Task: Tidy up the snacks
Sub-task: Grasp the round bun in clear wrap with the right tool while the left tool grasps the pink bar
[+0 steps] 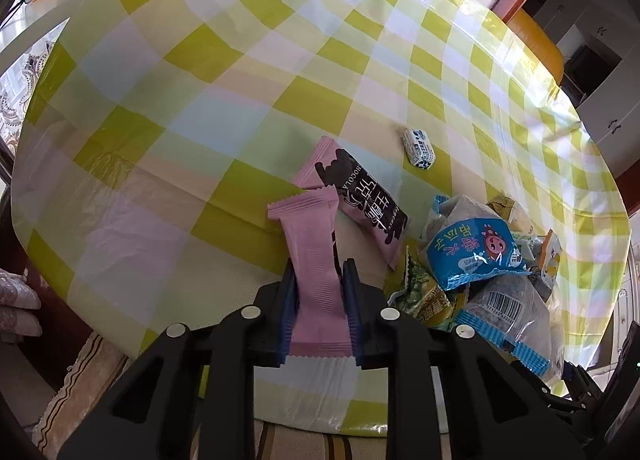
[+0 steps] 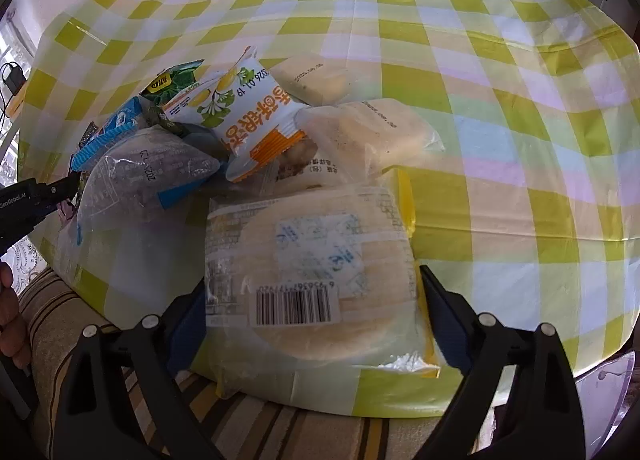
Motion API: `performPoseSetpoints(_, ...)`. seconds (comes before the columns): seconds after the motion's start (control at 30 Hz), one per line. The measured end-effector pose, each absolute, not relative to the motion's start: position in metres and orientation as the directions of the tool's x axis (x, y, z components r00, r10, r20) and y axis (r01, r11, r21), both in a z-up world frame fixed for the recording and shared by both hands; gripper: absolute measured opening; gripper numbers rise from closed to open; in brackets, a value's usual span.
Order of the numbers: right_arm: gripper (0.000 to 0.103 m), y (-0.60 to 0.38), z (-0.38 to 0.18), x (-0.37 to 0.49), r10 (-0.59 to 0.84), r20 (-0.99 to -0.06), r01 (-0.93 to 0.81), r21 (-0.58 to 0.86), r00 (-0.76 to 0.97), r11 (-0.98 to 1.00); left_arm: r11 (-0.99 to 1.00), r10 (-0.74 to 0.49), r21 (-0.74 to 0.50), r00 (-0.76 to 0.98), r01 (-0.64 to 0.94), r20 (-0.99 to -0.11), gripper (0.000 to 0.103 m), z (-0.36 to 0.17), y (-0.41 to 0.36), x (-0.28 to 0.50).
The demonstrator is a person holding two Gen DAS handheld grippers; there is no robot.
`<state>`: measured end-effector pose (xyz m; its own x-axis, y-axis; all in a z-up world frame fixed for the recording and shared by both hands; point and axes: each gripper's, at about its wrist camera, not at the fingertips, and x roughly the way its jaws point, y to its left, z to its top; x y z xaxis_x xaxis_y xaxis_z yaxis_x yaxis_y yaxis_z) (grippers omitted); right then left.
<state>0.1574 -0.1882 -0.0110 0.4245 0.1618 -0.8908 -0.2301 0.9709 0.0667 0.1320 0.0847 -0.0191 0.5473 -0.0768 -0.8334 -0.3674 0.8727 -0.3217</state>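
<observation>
1. On the checked tablecloth (image 1: 224,72), the left gripper (image 1: 319,292) is pinching a pink wrapper (image 1: 316,260) between its blue pads, plain side up.
2. Just behind it lies a second pink wrapper (image 1: 360,200) with black script and the letters "HOCOLA".
3. A small white candy (image 1: 419,149) sits apart, farther back.
4. To the right is a heap of snacks; a blue packet (image 1: 472,256) with a pink pig face lies on top.
5. In the right wrist view, a white and orange packet (image 2: 248,116) reads "2026 01 19".
6. The right gripper (image 2: 314,312) is spread wide around a clear bag holding a round cake (image 2: 316,256), barcode facing up; whether the pads press it, I cannot tell.
</observation>
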Motion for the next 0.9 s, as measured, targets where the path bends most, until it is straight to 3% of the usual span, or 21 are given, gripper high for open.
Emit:
performPoseSetpoints(0.3, 0.073, -0.195, -0.005, 0.151, 0.169, -0.880, -0.215, 0.079, 0.444, 0.973, 0.873, -0.054, -0.320, 0.578, -0.369, -0.814, 0.019, -0.011, 0.084, 0.123)
performPoseSetpoints(0.9, 0.072, -0.217, 0.018, 0.120, 0.191, -0.841, -0.169, 0.120, 0.507, 0.978, 0.884, -0.019, -0.315, 0.646, -0.346, -0.763, 0.019, 0.018, 0.073, 0.098)
